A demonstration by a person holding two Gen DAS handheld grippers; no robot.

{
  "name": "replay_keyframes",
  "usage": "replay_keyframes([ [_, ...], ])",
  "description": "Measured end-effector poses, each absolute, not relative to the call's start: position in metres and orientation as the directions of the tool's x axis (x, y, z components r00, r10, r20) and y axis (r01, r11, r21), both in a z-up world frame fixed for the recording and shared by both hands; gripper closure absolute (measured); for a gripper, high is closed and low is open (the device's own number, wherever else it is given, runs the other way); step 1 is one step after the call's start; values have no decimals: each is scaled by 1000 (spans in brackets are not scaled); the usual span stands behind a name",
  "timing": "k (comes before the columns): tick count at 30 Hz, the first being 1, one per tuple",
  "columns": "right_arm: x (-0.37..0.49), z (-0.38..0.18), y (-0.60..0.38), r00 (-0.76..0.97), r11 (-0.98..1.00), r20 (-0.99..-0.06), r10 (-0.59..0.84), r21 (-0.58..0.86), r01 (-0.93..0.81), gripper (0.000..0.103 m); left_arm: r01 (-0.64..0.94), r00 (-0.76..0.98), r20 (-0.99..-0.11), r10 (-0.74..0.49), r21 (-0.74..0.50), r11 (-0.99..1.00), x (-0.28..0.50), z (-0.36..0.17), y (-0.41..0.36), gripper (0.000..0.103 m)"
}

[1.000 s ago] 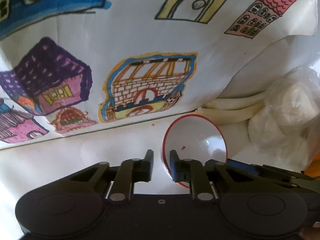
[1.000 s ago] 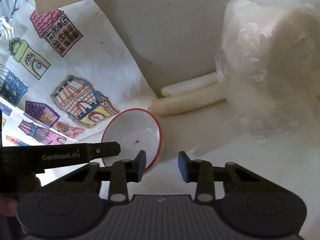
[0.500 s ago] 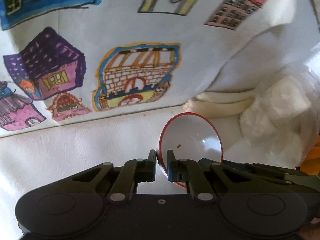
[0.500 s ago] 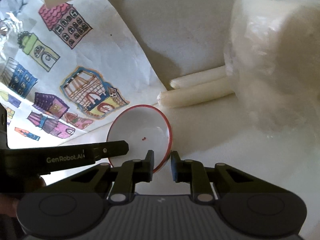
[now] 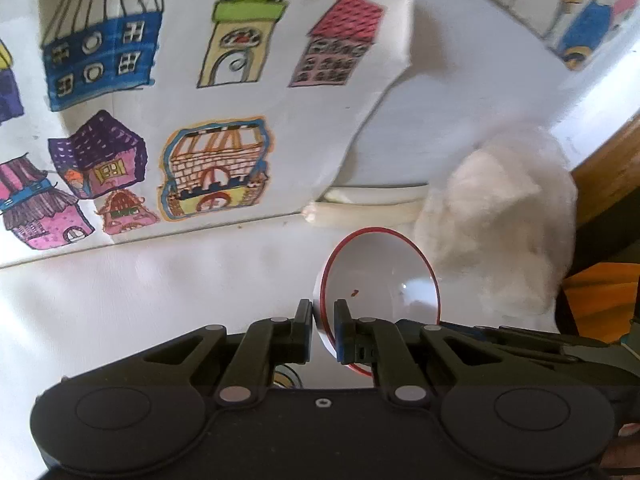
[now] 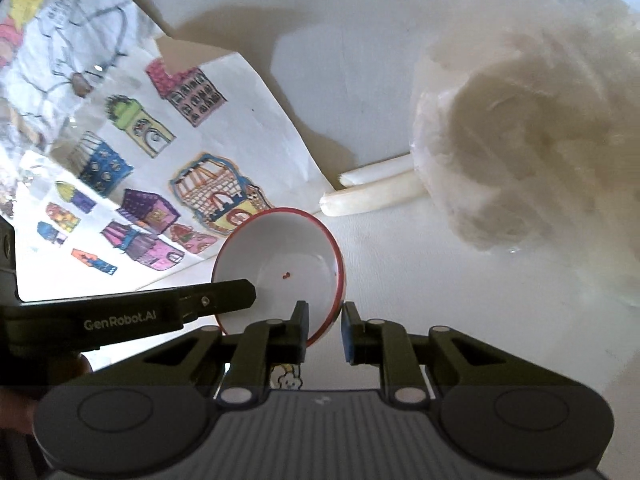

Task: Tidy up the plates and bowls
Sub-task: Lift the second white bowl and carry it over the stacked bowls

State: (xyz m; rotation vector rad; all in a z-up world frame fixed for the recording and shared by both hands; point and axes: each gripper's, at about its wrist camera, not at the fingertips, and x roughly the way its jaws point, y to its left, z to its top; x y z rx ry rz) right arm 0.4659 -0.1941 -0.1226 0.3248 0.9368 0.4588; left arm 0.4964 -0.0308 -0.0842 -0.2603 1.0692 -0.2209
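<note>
Bowl (image 5: 380,276), white with a red rim, tipped on edge with its opening toward both cameras, pinched at opposite rim sides by the left gripper (image 5: 323,320) and right gripper (image 6: 323,320), jaws of each nearly closed on the rim. Beside it: house drawing (image 5: 180,120), two pale rolls (image 6: 372,196), plastic-wrapped white bundle (image 6: 520,140). Bare white worktop (image 5: 160,300) at lower left.

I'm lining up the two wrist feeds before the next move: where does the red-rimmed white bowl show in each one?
Left wrist: the bowl sits lower centre-right, its rim pinched by the left gripper.
Right wrist: the bowl sits lower centre-left, its rim pinched by the right gripper.
Shared landmark: the brick house drawing, up and left of the bowl in both.
</note>
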Motion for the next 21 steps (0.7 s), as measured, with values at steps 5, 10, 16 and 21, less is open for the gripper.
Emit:
replay_keyframes([
  [5,447,-111,-209,506,852,-687,522,453,-263,84,48,480,-824,-302,-319,946,473,-73,-46,92],
  [10,429,-106,-231,500,848,-685,530,448,-285,84,41,483,-819,-308,-330,943,451,-70,-63,92],
  [16,411,-106,-269,503,847,-683,530,449,-284,84,60,469,-820,-328,-341,938,428,-69,-92,91],
  [21,400,-107,-299,505,851,-686,524,451,-270,84,82,462,-818,-343,-346,935,416,-67,-118,91],
])
